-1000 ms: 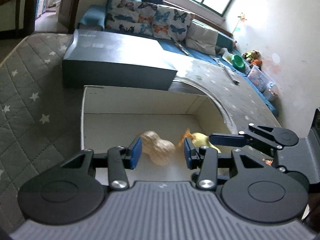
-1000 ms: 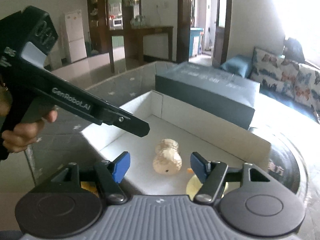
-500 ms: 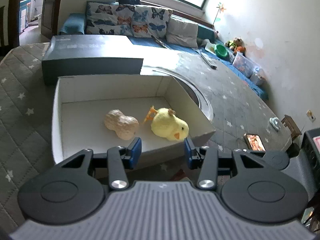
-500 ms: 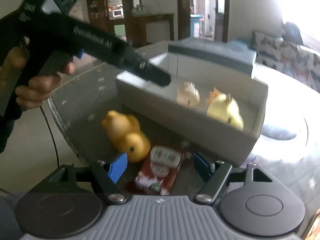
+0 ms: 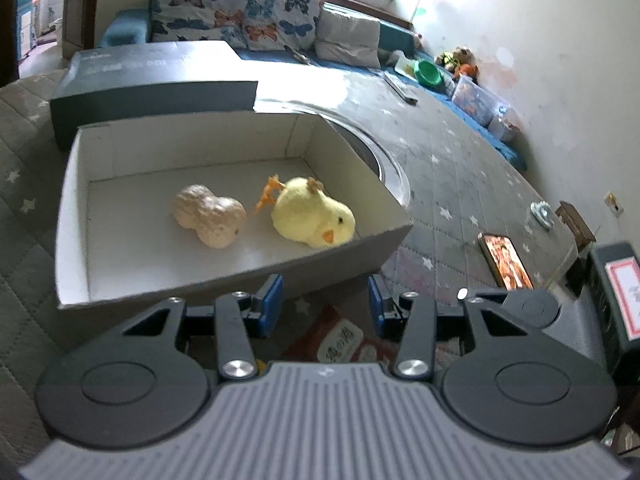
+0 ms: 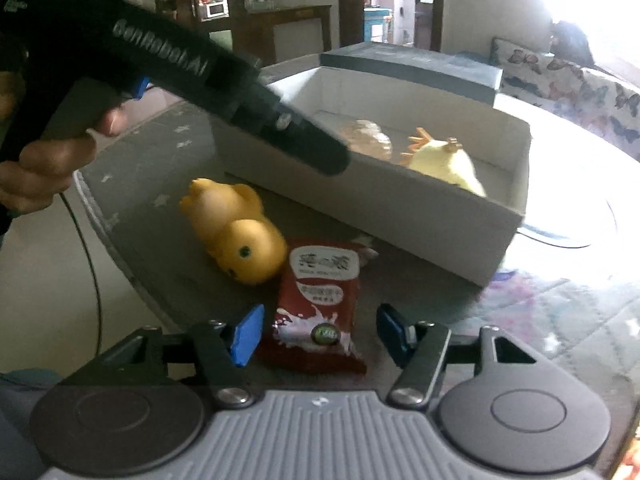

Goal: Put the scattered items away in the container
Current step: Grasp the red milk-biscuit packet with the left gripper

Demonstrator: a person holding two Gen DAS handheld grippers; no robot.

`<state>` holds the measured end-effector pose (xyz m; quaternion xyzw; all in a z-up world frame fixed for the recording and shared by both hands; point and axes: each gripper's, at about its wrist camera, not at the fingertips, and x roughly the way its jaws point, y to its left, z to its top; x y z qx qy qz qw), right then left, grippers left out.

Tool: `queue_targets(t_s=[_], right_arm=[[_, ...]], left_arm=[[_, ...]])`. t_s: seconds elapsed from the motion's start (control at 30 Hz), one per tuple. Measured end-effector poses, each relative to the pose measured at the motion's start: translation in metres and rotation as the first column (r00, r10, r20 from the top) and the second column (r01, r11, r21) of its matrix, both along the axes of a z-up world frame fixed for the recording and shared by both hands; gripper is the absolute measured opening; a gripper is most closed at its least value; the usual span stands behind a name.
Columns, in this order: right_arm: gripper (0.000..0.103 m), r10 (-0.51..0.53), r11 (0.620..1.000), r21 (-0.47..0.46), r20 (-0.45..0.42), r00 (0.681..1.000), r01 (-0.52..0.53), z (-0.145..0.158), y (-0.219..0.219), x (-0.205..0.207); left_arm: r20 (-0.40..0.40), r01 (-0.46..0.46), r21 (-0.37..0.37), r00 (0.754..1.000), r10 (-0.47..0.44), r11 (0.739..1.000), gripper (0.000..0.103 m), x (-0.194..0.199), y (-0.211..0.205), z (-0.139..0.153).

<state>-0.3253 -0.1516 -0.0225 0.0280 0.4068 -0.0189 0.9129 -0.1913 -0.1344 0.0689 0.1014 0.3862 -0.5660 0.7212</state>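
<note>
White cardboard box (image 5: 224, 284) on a star-patterned tabletop (image 5: 460, 184), containing a peanut-shaped toy (image 5: 210, 220) and, beside it, a yellow plush chick (image 5: 312, 218). Outside the box, near its front wall, lie an orange rubber duck (image 6: 236, 232) and, just beside the duck, a red milk sachet (image 6: 320, 300). Left gripper (image 5: 322, 306): jaws apart, empty, in front of the box. Right gripper (image 6: 320, 334): jaws apart, straddling the sachet's near end, contact not discernible. A dark box lid (image 5: 152, 76) lies behind the box.

Right hand-held gripper (image 6: 320, 334) spread above red milk packet (image 6: 318, 306), orange duck toy (image 6: 234, 232) beside, white box (image 6: 400, 216) behind
</note>
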Motion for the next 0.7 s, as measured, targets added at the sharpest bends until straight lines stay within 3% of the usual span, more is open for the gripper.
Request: queue_targets(t_s=[0.3, 0.57, 0.7], right_arm=[[0.061, 0.016, 0.999, -0.029, -0.001, 1.000, -0.016, -0.001, -0.001, 0.001], [0.047, 0.026, 0.999, -0.026, -0.006, 1.000, -0.026, -0.010, -0.003, 0.009], [0.047, 0.026, 0.999, -0.020, -0.009, 1.000, -0.027, -0.012, -0.005, 0.007]], left_arm=[[-0.030, 0.040, 0.055, 0.999, -0.038, 0.998, 0.046, -0.004, -0.016, -0.020], [-0.052, 0.060, 0.103, 0.997, -0.055, 0.993, 0.046, -0.005, -0.029, -0.037], [-0.070, 0.065, 0.121, 0.996, -0.057, 0.991, 0.046, -0.005, -0.034, -0.047]])
